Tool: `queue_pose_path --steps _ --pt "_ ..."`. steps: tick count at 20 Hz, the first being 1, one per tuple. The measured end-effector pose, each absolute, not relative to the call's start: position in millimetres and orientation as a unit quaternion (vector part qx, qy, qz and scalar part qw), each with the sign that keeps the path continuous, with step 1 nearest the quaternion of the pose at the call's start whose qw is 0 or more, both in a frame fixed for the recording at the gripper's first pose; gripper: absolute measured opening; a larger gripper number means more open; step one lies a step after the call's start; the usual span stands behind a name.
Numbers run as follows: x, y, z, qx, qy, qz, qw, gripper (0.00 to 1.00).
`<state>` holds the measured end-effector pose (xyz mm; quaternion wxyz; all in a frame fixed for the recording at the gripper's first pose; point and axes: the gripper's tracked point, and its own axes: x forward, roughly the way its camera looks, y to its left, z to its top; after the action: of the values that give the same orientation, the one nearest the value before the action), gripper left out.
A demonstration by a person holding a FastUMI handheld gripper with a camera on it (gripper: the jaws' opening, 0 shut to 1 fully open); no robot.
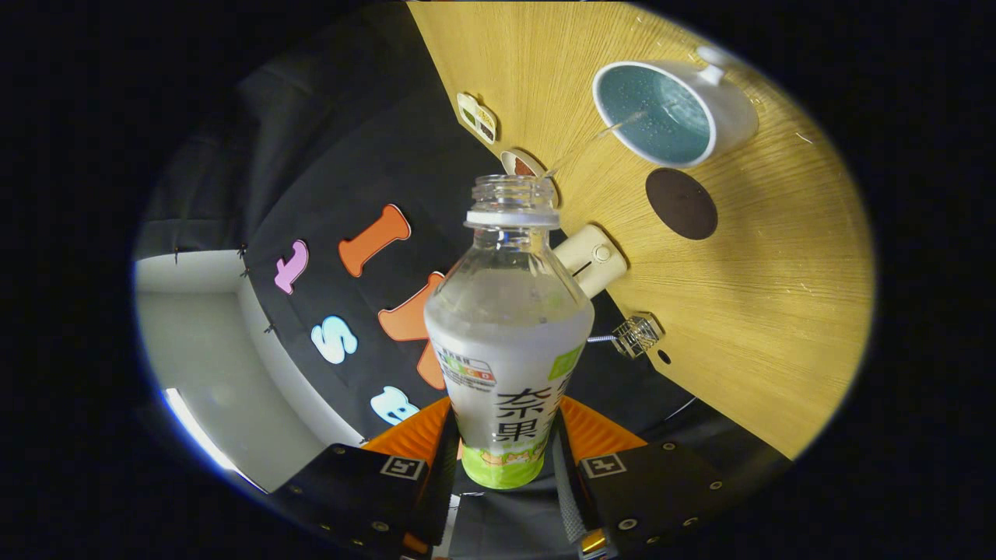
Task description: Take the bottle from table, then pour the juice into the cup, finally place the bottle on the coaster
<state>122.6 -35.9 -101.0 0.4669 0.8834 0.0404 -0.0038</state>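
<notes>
My gripper (pixel 506 459) is shut on the lower body of a clear plastic bottle (pixel 507 342) with a white and green label. The bottle has no cap and is tipped toward the wooden table (pixel 762 295). A thin stream of clear liquid (pixel 599 136) runs from its mouth into the white cup (pixel 669 109), which has a blue inside and holds bubbly liquid. A round dark brown coaster (pixel 682 203) lies on the table right beside the cup, between the cup and the bottle.
A cream cylindrical container (pixel 591 260) sits just past the bottle's shoulder. A small wire basket (pixel 636 334), a small round dish (pixel 519 163) and a small divided tray (pixel 478 117) stand along the table's edge by the black cloth wall.
</notes>
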Motion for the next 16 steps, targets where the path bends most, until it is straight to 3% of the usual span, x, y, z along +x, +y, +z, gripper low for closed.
queue_pose_path --steps 6,16 --pt "127 -31 -109 0.845 0.057 -0.008 0.532 0.58" --pt "117 -33 -178 0.596 0.147 -0.093 0.784 0.58"
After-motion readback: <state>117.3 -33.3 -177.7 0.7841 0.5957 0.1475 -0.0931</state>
